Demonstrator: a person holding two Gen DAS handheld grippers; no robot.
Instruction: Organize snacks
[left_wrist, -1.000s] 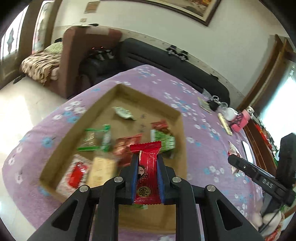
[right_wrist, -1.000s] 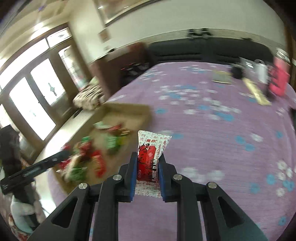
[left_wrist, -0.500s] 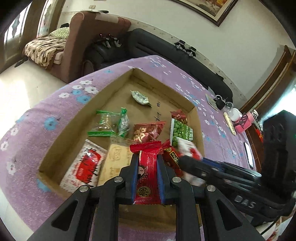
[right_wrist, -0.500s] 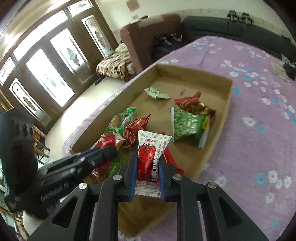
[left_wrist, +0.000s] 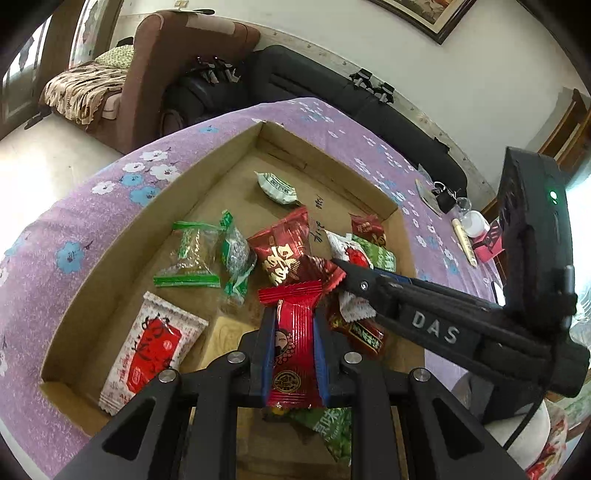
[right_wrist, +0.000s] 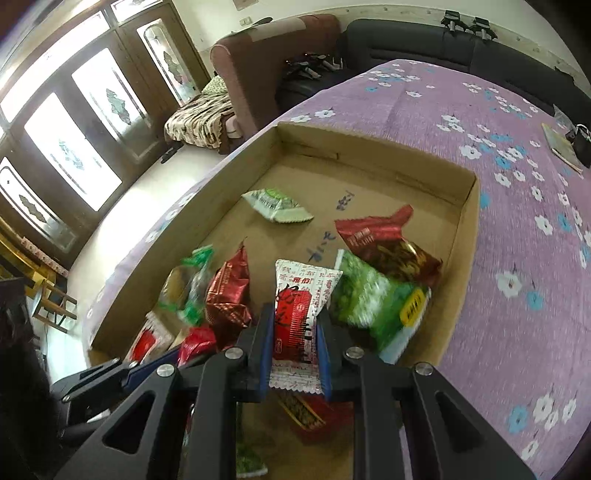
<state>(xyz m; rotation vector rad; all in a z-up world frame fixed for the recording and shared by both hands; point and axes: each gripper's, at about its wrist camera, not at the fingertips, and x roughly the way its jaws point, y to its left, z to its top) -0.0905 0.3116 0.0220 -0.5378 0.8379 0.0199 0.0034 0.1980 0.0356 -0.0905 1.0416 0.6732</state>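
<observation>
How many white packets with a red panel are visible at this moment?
2. One lies flat in the cardboard box's near-left corner; the other is clamped in the right gripper over the box. More may be hidden under the pile.

The far half of the cardboard box (right_wrist: 469, 206) offers bare floor around a lone white-green packet (right_wrist: 277, 206), open to approach from above. Nearer, packets crowd the box floor wall to wall, a green bag (right_wrist: 373, 299) and a red bag (right_wrist: 388, 240) against its right wall. Over that near end, the right gripper (left_wrist: 343, 269) reaches across just beside the left gripper (left_wrist: 293, 332).
</observation>
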